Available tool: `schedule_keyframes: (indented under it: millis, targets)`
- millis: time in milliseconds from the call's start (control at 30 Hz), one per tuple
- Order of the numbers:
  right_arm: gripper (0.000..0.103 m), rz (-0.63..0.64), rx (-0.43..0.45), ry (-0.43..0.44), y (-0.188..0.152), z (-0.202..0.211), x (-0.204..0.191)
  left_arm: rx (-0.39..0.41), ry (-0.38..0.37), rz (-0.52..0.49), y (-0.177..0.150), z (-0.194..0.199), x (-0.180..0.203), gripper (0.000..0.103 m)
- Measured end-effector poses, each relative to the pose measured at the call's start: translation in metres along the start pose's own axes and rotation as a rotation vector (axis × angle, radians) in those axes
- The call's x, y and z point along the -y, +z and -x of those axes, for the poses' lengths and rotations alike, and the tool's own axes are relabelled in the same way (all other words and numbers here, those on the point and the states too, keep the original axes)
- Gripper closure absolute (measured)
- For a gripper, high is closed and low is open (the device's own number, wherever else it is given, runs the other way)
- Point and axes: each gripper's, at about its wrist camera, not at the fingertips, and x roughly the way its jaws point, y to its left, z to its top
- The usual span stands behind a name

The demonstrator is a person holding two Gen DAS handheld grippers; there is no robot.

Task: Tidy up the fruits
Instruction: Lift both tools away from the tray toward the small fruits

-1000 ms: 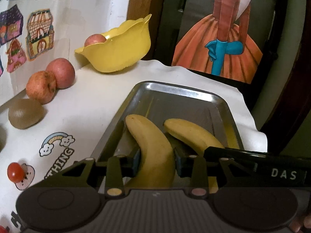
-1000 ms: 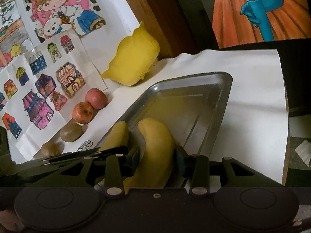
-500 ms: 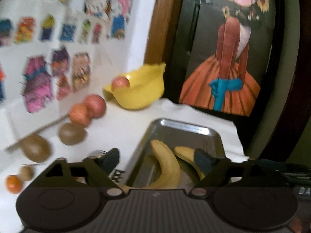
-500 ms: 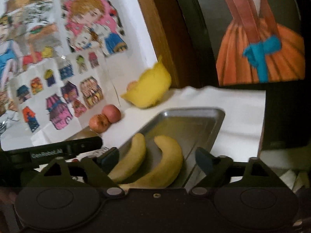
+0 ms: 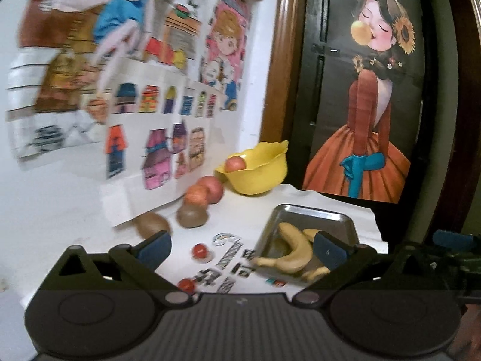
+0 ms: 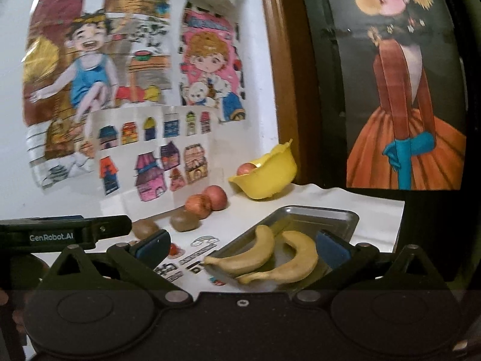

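Two bananas (image 6: 255, 255) (image 6: 288, 263) are seen lying side by side in a metal tray (image 6: 318, 215) on the white-covered worktop (image 6: 375, 210), stems pointing over the near edge. The left gripper (image 5: 240, 248) is held raised above the worktop, fingers (image 5: 154, 245) spread wide and gripping nothing. The right gripper (image 6: 240, 246) is likewise spread wide and empty, its fingers (image 6: 330, 248) framing the tray from above.

A yellow bowl (image 6: 267, 177) is noted at the back by the wall, one apple (image 6: 246, 169) inside it. Two further apples (image 6: 215, 197) (image 6: 197, 206) are touching each other just left of the bowl. Two kiwis (image 6: 185, 222) (image 6: 144, 228) are placed nearer along the wall. Two cherry tomatoes (image 5: 200, 250) (image 5: 187, 285) are recorded on the printed cloth, between the kiwis and the tray. The left view is blurred.
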Motion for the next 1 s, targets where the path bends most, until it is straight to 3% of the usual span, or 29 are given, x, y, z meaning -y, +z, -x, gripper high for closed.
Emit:
schedule_keyframes:
  millis: [500,733,1000]
  targets:
    - [0.001,0.078,-0.095,0.028,-0.05,0.029,-0.083,-0.041,0.073,0.029,-0.056,0.057,-0.054,0.0]
    - [0.001,0.11,-0.174,0.052,-0.067,0.019,-0.098,-0.085,0.104,0.014,-0.074,0.057,-0.065,0.0]
    - [0.001,0.13,-0.236,0.153,-0.061,-0.012,-0.084,-0.144,0.145,0.0,-0.082,0.042,-0.08,0.0]
